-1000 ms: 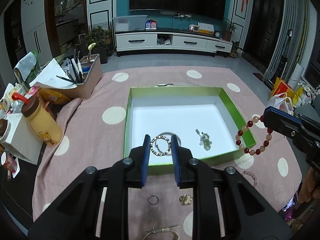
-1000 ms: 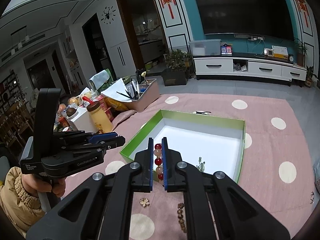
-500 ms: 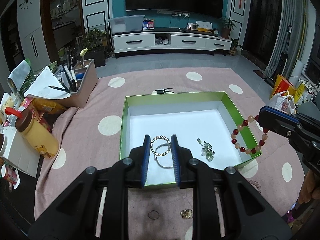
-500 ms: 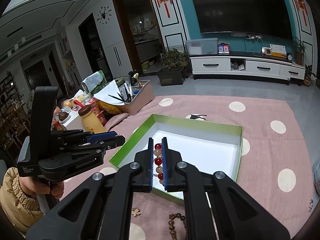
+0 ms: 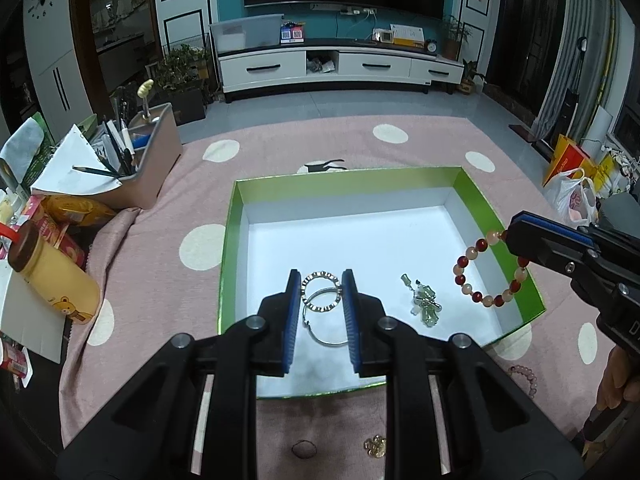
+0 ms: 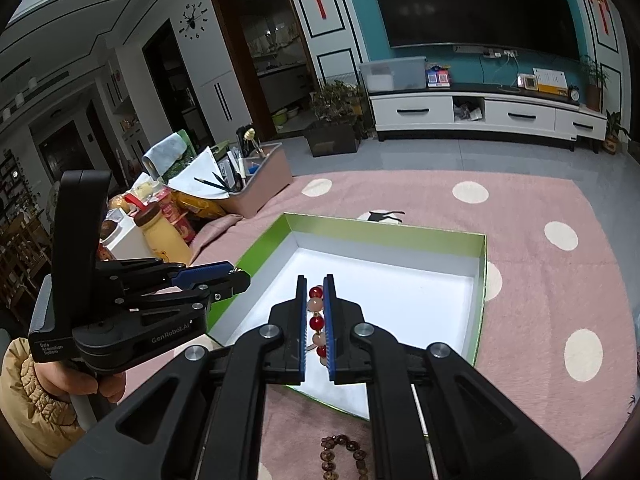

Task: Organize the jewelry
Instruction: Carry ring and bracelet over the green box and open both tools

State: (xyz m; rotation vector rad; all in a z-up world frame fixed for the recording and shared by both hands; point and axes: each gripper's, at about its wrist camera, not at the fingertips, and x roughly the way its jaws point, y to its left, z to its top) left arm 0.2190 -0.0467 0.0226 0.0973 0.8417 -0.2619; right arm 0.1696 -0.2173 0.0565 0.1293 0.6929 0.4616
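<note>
A green box (image 5: 234, 240) with a white floor lies on the pink dotted cloth. My left gripper (image 5: 321, 284) is shut on a small studded ring bracelet (image 5: 322, 273) and holds it over the box's near part. A silver bangle (image 5: 326, 340) and a green pendant cluster (image 5: 426, 304) lie on the box floor below. My right gripper (image 6: 315, 280) is shut on a red and peach bead bracelet (image 6: 316, 292). That bracelet (image 5: 488, 276) hangs from the right gripper (image 5: 510, 236) just inside the box's right wall. The left gripper (image 6: 236, 276) shows at the box's left edge.
On the cloth in front of the box lie a brown bead bracelet (image 6: 344, 456), a gold flower piece (image 5: 375, 446), a dark ring (image 5: 303, 448) and a pink bead bracelet (image 5: 524, 376). A yellow bottle (image 5: 52, 276) and a pen bin (image 5: 152, 176) crowd the left side.
Both grippers have moved forward and a little down with their bracelets. The ring bracelet now hangs over the silver bangle, and the bead bracelet has come in over the box's right wall.
</note>
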